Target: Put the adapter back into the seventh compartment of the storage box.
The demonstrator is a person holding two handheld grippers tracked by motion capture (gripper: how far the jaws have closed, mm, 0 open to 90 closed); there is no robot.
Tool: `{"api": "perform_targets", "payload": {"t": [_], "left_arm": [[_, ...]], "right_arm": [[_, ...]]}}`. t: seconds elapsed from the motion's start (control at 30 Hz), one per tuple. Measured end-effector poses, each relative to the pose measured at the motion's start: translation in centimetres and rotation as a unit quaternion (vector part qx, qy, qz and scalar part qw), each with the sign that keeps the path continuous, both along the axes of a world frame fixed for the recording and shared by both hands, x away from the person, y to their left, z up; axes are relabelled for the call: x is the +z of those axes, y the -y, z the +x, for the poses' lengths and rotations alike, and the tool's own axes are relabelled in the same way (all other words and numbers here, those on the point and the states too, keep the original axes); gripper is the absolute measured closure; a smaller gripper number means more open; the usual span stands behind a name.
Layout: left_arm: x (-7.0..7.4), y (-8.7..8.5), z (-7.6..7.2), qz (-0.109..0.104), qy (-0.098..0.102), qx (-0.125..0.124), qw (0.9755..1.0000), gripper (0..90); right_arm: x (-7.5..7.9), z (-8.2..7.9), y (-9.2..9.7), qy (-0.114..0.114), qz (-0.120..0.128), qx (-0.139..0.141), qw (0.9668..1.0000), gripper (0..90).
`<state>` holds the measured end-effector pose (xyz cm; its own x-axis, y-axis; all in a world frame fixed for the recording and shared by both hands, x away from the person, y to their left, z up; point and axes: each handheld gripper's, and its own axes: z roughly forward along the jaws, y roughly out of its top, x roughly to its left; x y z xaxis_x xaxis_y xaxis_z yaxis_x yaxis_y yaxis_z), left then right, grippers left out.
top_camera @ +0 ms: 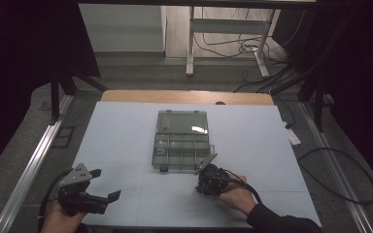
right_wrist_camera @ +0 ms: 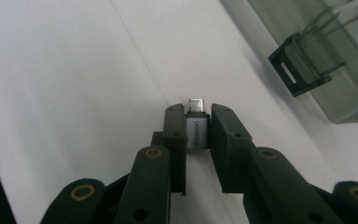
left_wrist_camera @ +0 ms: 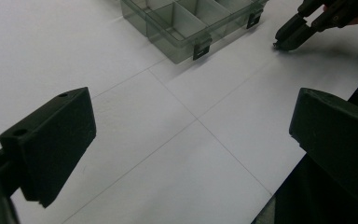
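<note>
- in the high view the right tongs [top_camera: 209, 167] are small and dark beside the organiser box [top_camera: 181, 141], so we cannot make out there what they carry.
- in the right gripper view we see the right tongs [right_wrist_camera: 198, 133] pinched on a small silver adapter [right_wrist_camera: 196, 129], its metal plug poking past the tips, just above the white bench [right_wrist_camera: 74, 70].
- the box sits mid-bench, its lid open; its clear compartments look empty, though glare keeps us from being sure.
- a black latch [right_wrist_camera: 303, 65] hangs on the box's near wall.
- the left tongs [left_wrist_camera: 191, 140] stand wide open, holding nothing, well apart from the box.
</note>
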<state>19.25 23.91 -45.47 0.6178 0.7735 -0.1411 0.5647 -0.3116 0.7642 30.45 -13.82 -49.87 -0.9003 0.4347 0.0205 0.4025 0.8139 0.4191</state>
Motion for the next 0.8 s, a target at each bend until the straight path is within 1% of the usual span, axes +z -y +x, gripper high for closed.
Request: {"api": "perform_targets", "payload": {"t": [0.07,0.27,0.67,0.77,0.8], "left_arm": [[0.0,0.0,0.0,0.000,0.000,0.000,1.0000,0.9],[0.0,0.0,0.0,-0.001,-0.001,0.001,1.0000,0.8],[0.0,-0.1,0.0,-0.003,-0.001,0.000,1.0000,0.8],[0.0,-0.1,0.0,-0.004,-0.001,0.001,1.0000,0.8],[0.0,-0.1,0.0,-0.004,-0.001,0.001,1.0000,0.8]], "right_arm": [[0.4,0.0,0.1,0.000,0.012,-0.001,0.9999,75.6],[1.0,0.0,0.3,0.005,0.030,0.000,0.9995,75.5],[2.0,0.0,0.5,0.013,0.054,-0.006,0.9984,75.5],[2.3,0.0,0.5,0.015,0.064,-0.007,0.9978,75.6],[2.5,0.1,0.6,0.018,0.072,-0.007,0.9972,75.6]]}}
